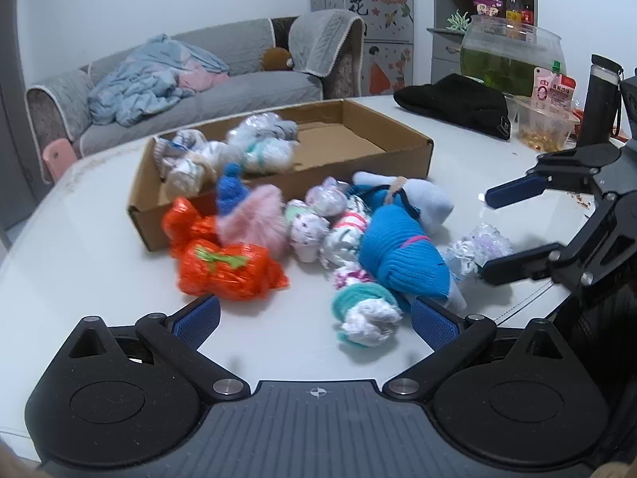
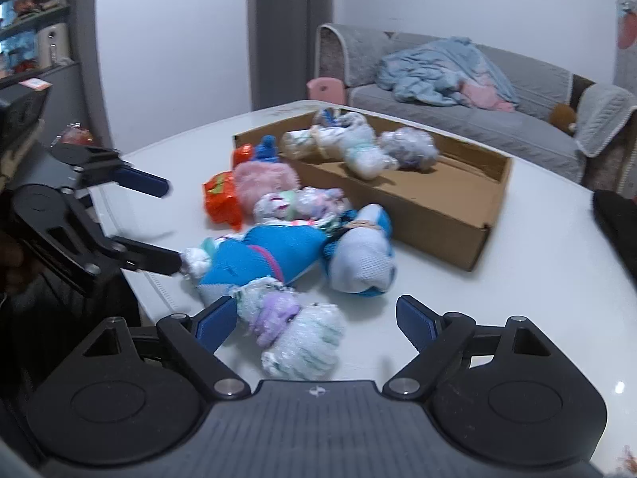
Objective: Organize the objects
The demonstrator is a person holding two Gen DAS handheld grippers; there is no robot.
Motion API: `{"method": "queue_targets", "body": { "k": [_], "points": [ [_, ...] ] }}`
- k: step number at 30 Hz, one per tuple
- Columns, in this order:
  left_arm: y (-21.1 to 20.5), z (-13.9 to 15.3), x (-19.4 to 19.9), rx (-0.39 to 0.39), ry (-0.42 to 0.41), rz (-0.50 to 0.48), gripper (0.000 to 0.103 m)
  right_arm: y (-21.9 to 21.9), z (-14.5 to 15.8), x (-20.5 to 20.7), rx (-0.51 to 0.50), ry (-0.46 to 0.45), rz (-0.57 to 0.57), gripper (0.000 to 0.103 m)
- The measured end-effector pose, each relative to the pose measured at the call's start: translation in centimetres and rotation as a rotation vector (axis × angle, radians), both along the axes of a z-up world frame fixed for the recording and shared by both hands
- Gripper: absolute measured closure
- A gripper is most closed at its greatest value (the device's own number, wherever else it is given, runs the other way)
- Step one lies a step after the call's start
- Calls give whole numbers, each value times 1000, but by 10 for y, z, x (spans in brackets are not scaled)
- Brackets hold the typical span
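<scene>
Glossy white tabletop [image 1: 99, 263], smooth and faintly reflective. Matt brown cardboard box [image 1: 398, 159], rolled knit socks [image 1: 398, 255] in soft cloth, one bundle [image 1: 227, 271] in crinkly orange plastic. Ribbed blue pads on matt black fingers [image 1: 199, 318].

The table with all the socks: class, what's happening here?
A person holds two grippers over a pile of rolled socks on the table. Both the left gripper and the right gripper are open and hold nothing. A few bundles already lie in the cardboard box; most are still outside it.
</scene>
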State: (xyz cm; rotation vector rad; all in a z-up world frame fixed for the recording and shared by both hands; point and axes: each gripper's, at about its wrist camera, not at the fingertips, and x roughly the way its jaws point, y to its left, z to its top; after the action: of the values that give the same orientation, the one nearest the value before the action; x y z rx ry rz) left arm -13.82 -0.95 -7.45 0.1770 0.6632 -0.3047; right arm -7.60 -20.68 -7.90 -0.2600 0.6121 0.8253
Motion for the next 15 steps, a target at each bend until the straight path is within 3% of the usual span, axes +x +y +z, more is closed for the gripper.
{"method": "queue_targets", "body": {
  "k": [6,9,15],
  "points": [
    [-12,-15,6,15,25,-25,1,11,-11,-5,-34,-22,65,25],
    [-13,-18,10,16,27,-22,2,12,-14,-7,-32,-1,98,39],
    [-7,-19,12,-10,28,-16,5,-1,-16,-9,-16,9,63,47]
  ]
}}
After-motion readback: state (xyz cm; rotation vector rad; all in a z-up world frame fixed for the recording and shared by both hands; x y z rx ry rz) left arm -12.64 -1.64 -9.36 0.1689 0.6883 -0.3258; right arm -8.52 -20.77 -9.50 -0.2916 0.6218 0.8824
